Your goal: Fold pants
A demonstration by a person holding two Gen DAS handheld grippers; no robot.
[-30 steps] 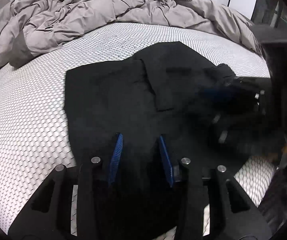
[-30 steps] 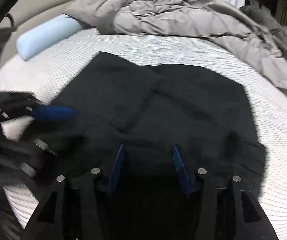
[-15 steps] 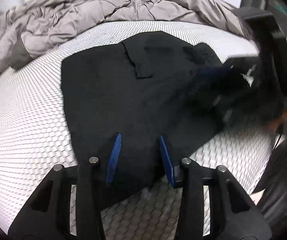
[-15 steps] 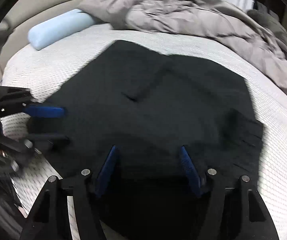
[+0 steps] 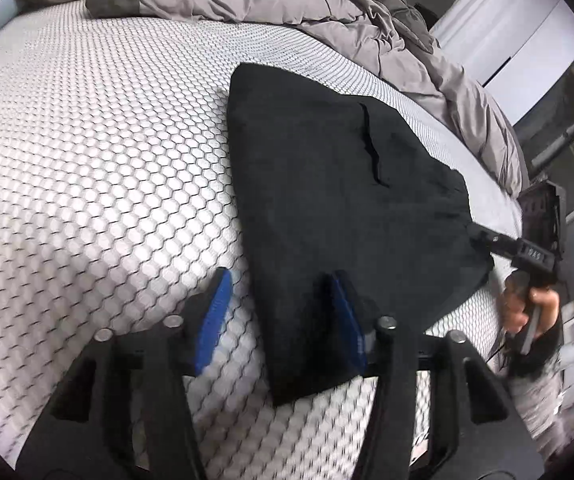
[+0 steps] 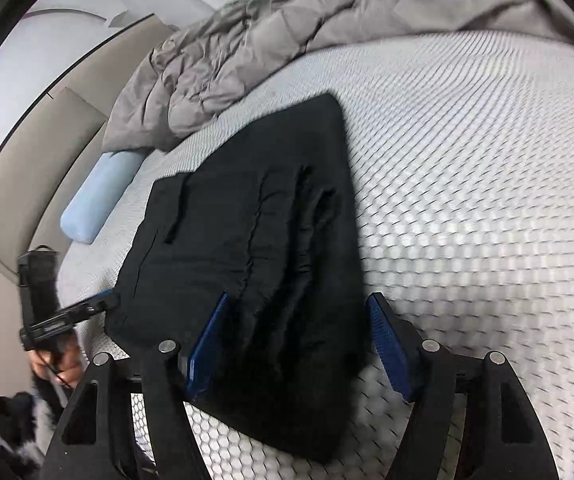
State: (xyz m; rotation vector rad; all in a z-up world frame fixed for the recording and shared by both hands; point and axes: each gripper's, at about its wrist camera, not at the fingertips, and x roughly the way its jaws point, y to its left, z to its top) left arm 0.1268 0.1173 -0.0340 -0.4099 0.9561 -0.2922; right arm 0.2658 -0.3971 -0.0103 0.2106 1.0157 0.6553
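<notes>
Black pants [image 5: 339, 208] lie folded in a flat stack on the white honeycomb mattress [image 5: 87, 160]. My left gripper [image 5: 281, 320] is open over their near corner. Its right pad rests against the cloth and its left pad is clear of it. In the right wrist view the pants [image 6: 255, 232] run away from my right gripper [image 6: 299, 348]. Its jaws are opening, with the thick folded end between the pads and not pressed. Each gripper shows in the other's view at an outer corner of the stack: the right gripper [image 5: 483, 238] and the left gripper [image 6: 105, 306], each held by a hand.
A crumpled grey duvet [image 5: 307, 4] covers the far part of the bed [image 6: 287, 40]. A light blue bolster [image 6: 95, 200] lies by the beige headboard [image 6: 27, 152]. A black-and-white furry shape [image 6: 19, 420] sits below the mattress edge. White honeycomb surface lies bare beside the pants.
The right jaws have spread wider. Both grippers have swung sideways and rolled, so the pants now lie at a slant in each view and look narrower.
</notes>
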